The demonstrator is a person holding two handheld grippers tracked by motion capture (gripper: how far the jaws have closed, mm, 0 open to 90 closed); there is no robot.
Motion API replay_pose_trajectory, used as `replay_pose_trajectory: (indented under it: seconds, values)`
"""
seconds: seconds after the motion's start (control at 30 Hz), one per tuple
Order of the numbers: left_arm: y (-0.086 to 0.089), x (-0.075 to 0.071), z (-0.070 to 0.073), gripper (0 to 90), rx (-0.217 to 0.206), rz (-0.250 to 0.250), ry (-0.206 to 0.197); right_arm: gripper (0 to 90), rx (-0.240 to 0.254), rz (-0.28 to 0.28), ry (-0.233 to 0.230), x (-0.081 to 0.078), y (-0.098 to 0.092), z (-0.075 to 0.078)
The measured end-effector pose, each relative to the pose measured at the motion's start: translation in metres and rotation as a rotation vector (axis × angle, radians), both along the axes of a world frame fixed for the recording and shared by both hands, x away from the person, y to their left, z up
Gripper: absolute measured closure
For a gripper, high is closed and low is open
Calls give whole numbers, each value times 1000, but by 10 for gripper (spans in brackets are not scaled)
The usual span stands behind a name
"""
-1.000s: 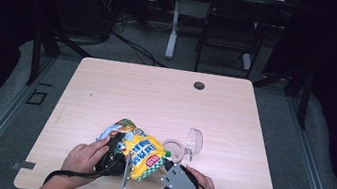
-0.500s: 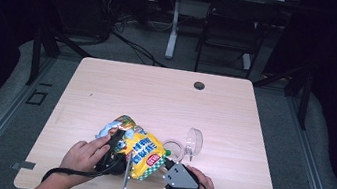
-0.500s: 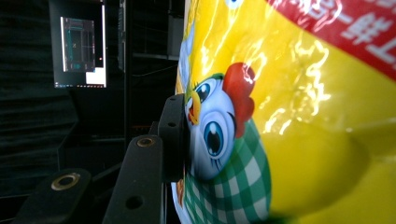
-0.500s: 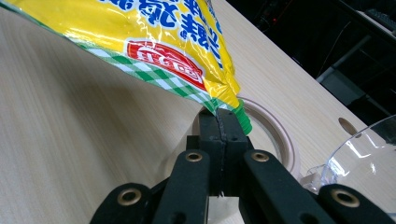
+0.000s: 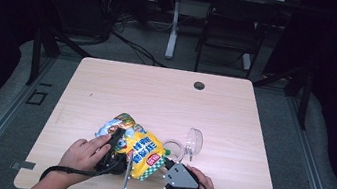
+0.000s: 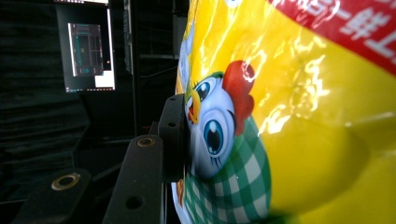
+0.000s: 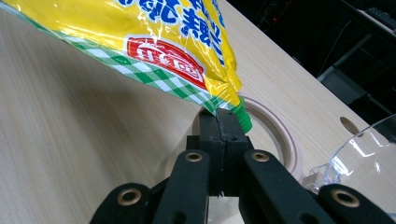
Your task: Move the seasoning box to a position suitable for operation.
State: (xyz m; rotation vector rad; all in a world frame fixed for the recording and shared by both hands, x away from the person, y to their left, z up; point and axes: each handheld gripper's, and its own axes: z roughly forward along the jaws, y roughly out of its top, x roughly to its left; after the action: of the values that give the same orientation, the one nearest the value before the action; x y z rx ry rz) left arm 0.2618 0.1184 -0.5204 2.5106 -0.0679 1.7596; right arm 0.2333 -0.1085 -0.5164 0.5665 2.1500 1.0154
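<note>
A yellow snack bag with a cartoon chicken and a green check pattern is held up at the table's front edge between both grippers. My left gripper is shut on the bag's left part; in the left gripper view one black finger presses the bag beside the chicken, and the other finger is hidden behind it. My right gripper is shut on the bag's lower right corner. In the right gripper view its jaws pinch the sealed corner of the bag.
A roll of tape lies flat just behind the right gripper, and a clear plastic container rests beside it. The wooden table has a cable hole near its far edge. A chair and cables stand beyond.
</note>
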Motion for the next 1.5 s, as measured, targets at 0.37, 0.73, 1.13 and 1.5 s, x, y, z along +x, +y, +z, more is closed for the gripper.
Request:
replay_pose_trajectory:
  seconds: [0.37,0.73,1.13,1.5]
  values:
    - [-2,-1,3,649,27,-14,-34,900,22,-10,5,2,-2,-1]
    - [-3,-2,5,651,54,-17,-46,900,27,-10,10,3,-2,-2]
    - [-4,-4,6,653,68,-16,-47,900,33,-18,14,4,-3,-3]
    - [-5,-6,10,654,85,-20,-59,900,50,-21,24,6,-5,-3]
